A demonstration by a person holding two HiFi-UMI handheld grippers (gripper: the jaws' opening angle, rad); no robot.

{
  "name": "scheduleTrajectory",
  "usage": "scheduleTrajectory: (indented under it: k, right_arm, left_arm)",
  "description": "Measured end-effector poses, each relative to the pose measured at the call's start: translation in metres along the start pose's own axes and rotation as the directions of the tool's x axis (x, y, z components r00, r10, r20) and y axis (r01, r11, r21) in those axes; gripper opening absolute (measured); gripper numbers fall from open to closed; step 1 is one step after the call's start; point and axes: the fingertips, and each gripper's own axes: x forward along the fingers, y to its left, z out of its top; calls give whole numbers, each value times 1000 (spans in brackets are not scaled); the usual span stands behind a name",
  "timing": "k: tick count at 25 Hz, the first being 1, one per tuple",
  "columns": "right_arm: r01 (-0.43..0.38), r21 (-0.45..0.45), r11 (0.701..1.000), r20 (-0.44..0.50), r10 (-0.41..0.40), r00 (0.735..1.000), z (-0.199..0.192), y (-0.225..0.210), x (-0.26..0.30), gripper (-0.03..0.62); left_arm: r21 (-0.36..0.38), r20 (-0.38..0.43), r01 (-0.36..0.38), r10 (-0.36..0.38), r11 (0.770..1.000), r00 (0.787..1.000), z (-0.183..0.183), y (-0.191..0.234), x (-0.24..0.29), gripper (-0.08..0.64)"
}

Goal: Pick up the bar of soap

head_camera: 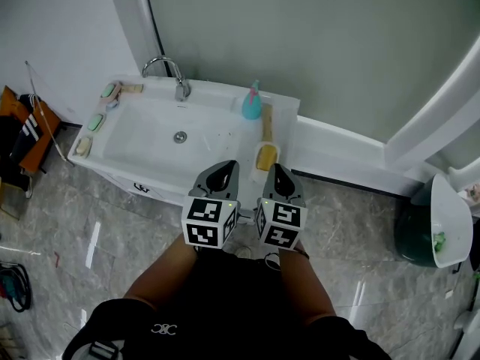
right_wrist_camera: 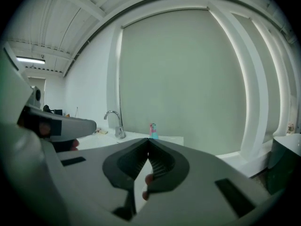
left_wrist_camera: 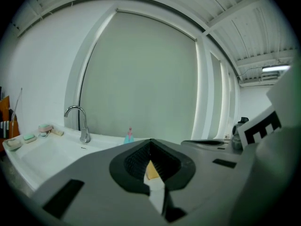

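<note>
A yellow bar of soap lies in a dish on the right rim of the white sink, just beyond both gripper tips. My left gripper and right gripper hang side by side in front of the sink, both shut and empty. In the left gripper view the jaws meet at the tip, and a sliver of the yellow soap shows through the slot below. In the right gripper view the jaws are likewise closed with nothing in them.
Green and beige soaps sit on the sink's left rim. A faucet stands at the back, with a teal bottle and a wooden brush on the right rim. A dark bin with a white lid stands at the right.
</note>
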Motion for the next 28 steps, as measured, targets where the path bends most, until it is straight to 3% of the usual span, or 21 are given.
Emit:
scheduleTrajectory:
  k: [4, 14, 28]
  right_arm:
    - [26, -11, 1000, -56, -26, 998, -15, -8, 22, 3]
    - [108, 6, 994, -215, -104, 971, -68, -23, 80, 31]
    - [181, 20, 983, -448, -153, 881, -129, -32, 142, 179]
  left_arm:
    - [5, -18, -7, 7, 1000, 1000, -4, 16, 14, 8]
    - [-45, -82, 74, -77, 996, 994, -11, 48, 54, 8]
    - [18, -113, 141, -138, 990, 984, -10, 75, 93, 8]
